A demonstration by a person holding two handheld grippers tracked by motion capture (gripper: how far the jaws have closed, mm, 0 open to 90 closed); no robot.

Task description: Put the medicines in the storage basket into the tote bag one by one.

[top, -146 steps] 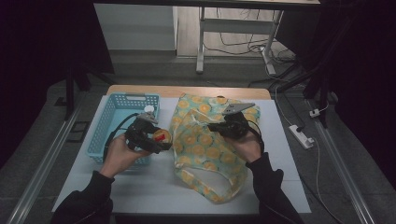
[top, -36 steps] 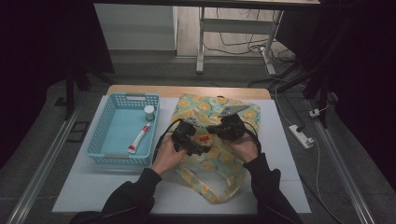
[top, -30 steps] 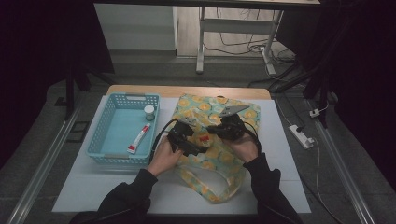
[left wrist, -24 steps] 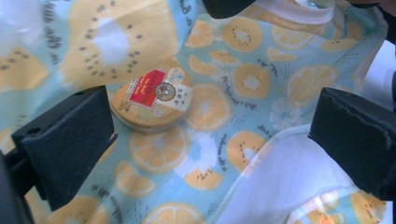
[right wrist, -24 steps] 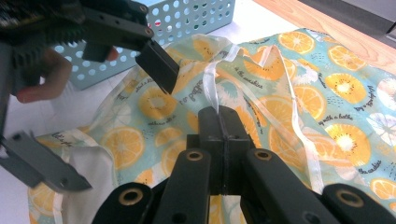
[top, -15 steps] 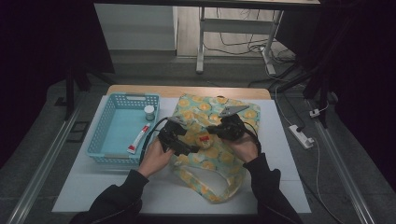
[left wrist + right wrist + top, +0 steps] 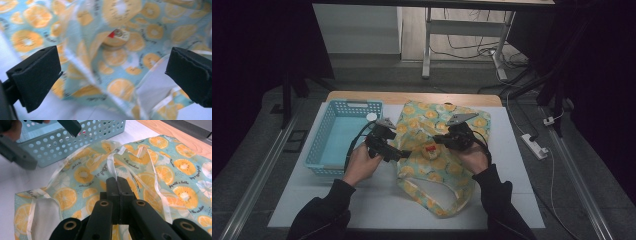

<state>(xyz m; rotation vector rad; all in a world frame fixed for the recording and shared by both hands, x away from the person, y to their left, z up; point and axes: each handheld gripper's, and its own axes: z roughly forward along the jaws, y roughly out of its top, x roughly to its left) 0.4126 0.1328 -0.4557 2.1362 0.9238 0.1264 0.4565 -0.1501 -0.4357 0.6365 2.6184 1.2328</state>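
Reading "play with a bottle" on bag [image 7: 160, 172].

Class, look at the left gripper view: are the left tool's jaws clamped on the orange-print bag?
No: the left tool has its jaws standing wide apart, with the orange-print bag lying beyond them untouched.

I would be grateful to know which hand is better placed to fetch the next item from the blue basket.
The left. Its tongs stand open and empty right beside the blue basket, while the right tongs are shut on the rim of the orange-print bag, holding its mouth open.
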